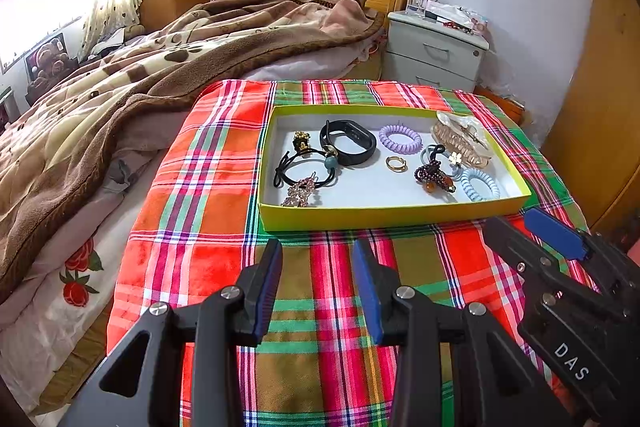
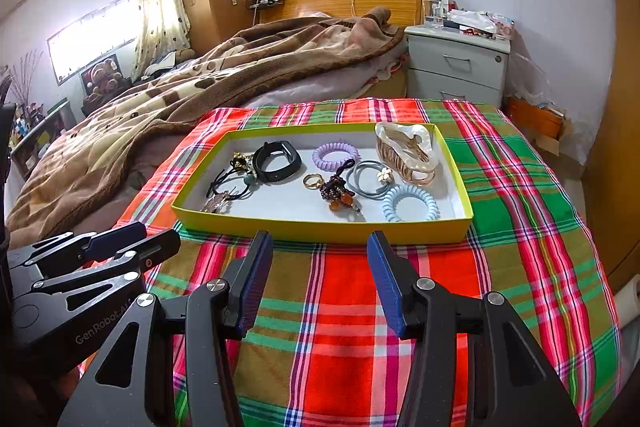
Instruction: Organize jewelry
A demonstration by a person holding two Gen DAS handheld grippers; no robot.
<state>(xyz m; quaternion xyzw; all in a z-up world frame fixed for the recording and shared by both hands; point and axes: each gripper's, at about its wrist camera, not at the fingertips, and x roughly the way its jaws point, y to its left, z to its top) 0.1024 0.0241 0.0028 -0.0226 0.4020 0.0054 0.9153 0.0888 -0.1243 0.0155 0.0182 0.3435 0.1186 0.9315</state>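
Yellow tray of jewelry sits on plaid cloth; left hand-held gripper and right hand-held gripper gape empty.

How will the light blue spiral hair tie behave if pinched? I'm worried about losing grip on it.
The light blue spiral hair tie looks like soft coiled plastic, so it would probably squash and spring back rather than stay stiff. Its glossy coils may slip between the pads. It lies flat in the yellow tray, so rolling seems unlikely.
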